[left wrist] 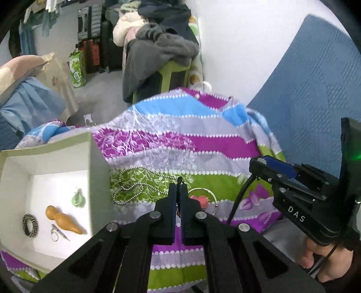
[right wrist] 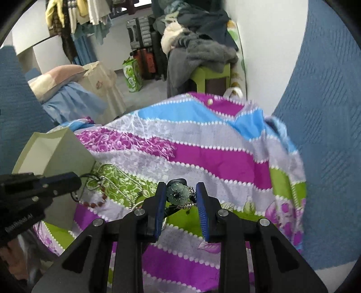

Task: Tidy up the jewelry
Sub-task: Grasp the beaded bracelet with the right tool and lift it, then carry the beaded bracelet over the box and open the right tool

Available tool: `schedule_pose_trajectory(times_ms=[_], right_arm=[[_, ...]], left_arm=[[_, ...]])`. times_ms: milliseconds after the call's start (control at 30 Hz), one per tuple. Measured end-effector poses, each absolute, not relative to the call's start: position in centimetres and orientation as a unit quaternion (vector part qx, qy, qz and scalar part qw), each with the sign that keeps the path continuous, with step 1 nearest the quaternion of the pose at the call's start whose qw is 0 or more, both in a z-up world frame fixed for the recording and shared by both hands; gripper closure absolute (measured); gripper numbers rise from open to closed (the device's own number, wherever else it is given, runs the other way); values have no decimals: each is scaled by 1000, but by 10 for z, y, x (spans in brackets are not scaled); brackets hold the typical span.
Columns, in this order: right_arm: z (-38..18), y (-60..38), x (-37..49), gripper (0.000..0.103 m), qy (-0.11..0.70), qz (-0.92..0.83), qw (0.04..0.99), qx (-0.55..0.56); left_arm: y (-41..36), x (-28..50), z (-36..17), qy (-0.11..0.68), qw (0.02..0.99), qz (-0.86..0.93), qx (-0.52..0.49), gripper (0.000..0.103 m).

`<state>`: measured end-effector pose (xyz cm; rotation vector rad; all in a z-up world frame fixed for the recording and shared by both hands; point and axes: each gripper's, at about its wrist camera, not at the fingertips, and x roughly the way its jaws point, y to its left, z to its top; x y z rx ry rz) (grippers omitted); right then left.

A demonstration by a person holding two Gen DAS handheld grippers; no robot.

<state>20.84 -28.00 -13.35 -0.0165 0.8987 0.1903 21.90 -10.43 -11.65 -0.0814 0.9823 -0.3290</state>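
Right of the box [left wrist: 99,157] rim, left jaws clenched, right jaws grasping flower ornament [right wrist: 174,191].

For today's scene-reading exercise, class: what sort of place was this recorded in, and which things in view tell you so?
Probably a bedroom or living room at home. Clothes are heaped on a green stool, suitcases stand by the far wall, and more clothes hang above. The jewelry lies on a striped floral bedsheet.

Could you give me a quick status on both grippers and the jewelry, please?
Left gripper shut on a thin cord. Right gripper shut on green flower piece. Ball chain on cloth, beside white box.
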Motion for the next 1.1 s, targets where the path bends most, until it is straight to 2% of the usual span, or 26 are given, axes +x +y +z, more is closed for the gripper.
schedule_pose_trajectory(times_ms=[567,900,1100], right_arm=[[-35,-226,198,79,368,114,922,-39],[16,-170,206,79,342,164,925,-38],[24,-125,207,79,337,195,920,-53]], left_arm=[[-24,194,-28,412,901,-119,-60,103],[34,191,0,392,914,-85,-64,103],[72,187,3,388,917,-65,-70,103]])
